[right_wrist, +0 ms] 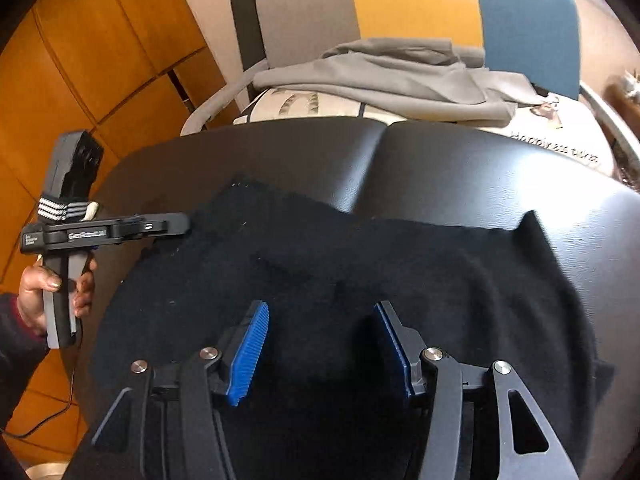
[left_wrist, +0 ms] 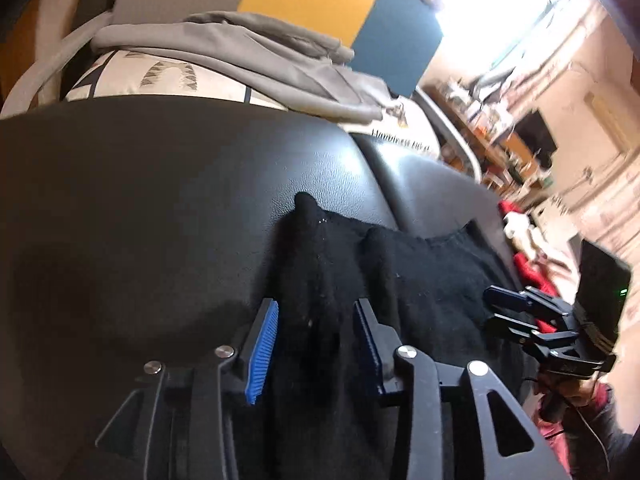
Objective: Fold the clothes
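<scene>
Looking along the left gripper (left_wrist: 316, 344) from its own camera, the two blue-padded fingers (left_wrist: 262, 350) stand partly apart with a raised fold of the black garment (left_wrist: 420, 276) between them; the pads do not press on the cloth. That garment lies on a black padded surface (left_wrist: 160, 184), bunched into ridges near the fingertips. Off to the right, the right gripper (left_wrist: 506, 312) hangs over the garment's far edge, a hand (left_wrist: 568, 394) under it. Beyond the padded surface a grey garment (left_wrist: 240, 44) is draped over a printed cushion (left_wrist: 160, 76).

From the right wrist camera, the right gripper (right_wrist: 322, 344) also shows its blue pads (right_wrist: 248, 354) spread partway, hovering above the black garment (right_wrist: 440, 276) with nothing gripped. The cloth is spread wide across the black padded surface (right_wrist: 280, 152), one corner sticking up at the right. At the left, a hand (right_wrist: 48, 292) holds the left gripper (right_wrist: 176, 224) at the garment's left edge; from this side its gap cannot be judged. The grey garment (right_wrist: 400, 76) lies behind on the cushion (right_wrist: 320, 106).
</scene>
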Available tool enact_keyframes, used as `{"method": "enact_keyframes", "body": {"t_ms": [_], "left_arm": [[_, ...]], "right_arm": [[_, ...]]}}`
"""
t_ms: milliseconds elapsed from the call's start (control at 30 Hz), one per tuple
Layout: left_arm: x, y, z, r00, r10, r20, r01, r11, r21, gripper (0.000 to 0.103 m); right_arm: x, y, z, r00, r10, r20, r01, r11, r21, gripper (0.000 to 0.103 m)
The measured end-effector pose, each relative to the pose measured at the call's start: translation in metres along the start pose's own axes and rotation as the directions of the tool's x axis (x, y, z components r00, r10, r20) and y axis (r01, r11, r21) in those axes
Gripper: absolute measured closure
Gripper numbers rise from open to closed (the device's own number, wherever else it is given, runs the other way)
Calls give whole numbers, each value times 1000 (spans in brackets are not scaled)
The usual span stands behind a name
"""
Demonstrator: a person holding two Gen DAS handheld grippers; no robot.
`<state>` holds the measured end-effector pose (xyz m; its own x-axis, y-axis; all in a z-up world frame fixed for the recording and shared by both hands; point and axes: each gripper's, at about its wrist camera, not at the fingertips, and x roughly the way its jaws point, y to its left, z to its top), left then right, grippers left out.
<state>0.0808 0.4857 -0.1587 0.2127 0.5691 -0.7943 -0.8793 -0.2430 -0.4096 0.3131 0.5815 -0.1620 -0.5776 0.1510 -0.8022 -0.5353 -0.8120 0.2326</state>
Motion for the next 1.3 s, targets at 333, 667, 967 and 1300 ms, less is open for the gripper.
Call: {"method": "enact_keyframes", "body": {"t_ms": [333, 667, 967, 1300], "left_arm": [[-20, 18, -17, 988, 104, 117, -96, 992, -78, 94], [-37, 13, -29, 962, 208, 175, -187, 974, -129, 82], [-53, -52, -102, 971, 132, 198, -140, 990, 27, 84], [-52, -41, -151, 983, 126, 132, -118, 991, -65, 85]], "right_arm": [[3, 6, -1, 996, -35, 88, 34, 999, 9, 97], [-27, -18, -17, 996, 5, 87, -18, 989, 149, 84], [-90, -69, -114, 990, -98, 99, 51, 919, 392, 59], [-101, -62, -172, 985, -115, 127, 59, 924, 379, 60]]}}
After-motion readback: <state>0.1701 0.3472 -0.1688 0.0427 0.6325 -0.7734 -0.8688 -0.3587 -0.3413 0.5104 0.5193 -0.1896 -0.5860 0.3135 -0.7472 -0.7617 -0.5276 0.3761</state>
